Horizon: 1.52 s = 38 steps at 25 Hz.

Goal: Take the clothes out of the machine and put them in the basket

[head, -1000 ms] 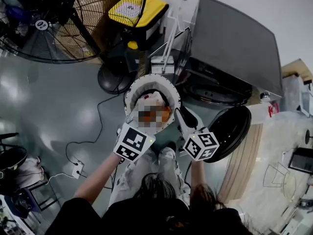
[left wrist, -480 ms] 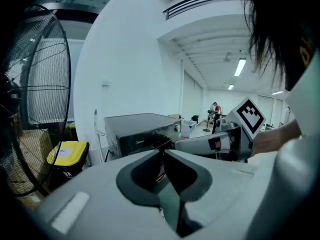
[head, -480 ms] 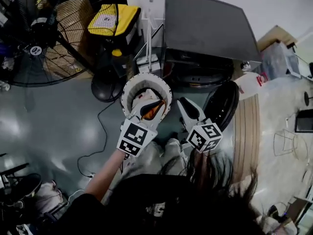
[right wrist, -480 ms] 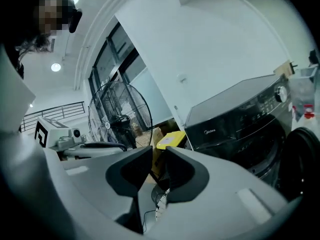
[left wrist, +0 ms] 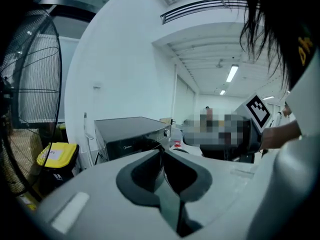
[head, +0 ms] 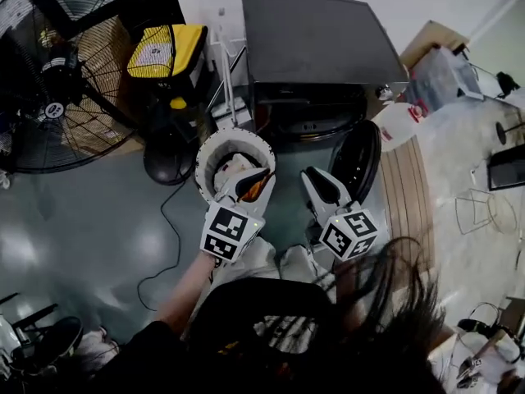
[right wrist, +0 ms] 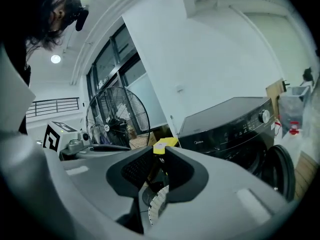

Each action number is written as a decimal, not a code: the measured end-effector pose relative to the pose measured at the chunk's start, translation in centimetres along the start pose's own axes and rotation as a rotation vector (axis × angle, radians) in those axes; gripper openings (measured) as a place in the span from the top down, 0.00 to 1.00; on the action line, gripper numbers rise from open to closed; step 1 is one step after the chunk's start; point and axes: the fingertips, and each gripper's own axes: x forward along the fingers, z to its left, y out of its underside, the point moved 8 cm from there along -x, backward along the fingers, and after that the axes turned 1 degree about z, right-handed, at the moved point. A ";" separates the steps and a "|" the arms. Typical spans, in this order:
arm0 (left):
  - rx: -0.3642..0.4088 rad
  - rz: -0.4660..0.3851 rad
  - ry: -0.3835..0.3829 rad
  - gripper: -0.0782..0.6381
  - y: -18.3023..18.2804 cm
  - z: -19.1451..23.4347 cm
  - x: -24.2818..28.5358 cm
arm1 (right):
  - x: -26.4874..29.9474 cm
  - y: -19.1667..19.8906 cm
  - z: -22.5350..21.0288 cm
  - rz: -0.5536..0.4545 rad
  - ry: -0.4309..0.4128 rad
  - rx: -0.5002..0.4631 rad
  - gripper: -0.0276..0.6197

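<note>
**Inspection: both grippers empty by the basket, machine door open**

**Head view.** The washing machine [head: 320, 39] stands at 12 o'clock with its door [head: 358, 158] swung open toward 1 o'clock. The drum mouth is dark, and I cannot tell whether any clothes remain inside. The basket [head: 203, 164] sits on the floor at 11 o'clock, just beside the machine front, presumably to keep each transfer short. The clothes [head: 234, 167], white cloth with an orange piece, lie inside it. The left gripper [head: 248, 183] hangs over the basket's 5 o'clock rim. The right gripper [head: 316, 180] is held apart from it at 1 o'clock, between the basket and the door and pointing toward the machine. Judgement: it is placed for the next reach.

**Left gripper view.** The jaws are pressed together with no cloth visible between them. The machine shows beyond them at 10 o'clock.

**Right gripper view.** The jaws stand narrowly apart and pinch nothing. Through the gap the basket rim shows at 6 o'clock. A fan [right wrist: 117, 116] stands at 10 o'clock and the machine front at 2 o'clock.

**Finding.** At least one load is delivered, and further retrieval depends on what is left in the drum.
</note>
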 end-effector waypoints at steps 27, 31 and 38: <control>-0.099 -0.075 -0.065 0.86 -2.4 -18.4 -3.1 | -18.4 -0.6 -0.5 -0.022 -0.046 -0.098 0.95; -0.092 -0.064 -0.051 0.86 -1.6 -21.3 -3.9 | -21.0 0.2 -0.3 -0.009 -0.046 -0.121 0.95; -0.066 -0.035 -0.024 0.86 -0.2 -25.3 -5.0 | -24.7 1.2 -0.3 0.025 -0.054 -0.176 0.94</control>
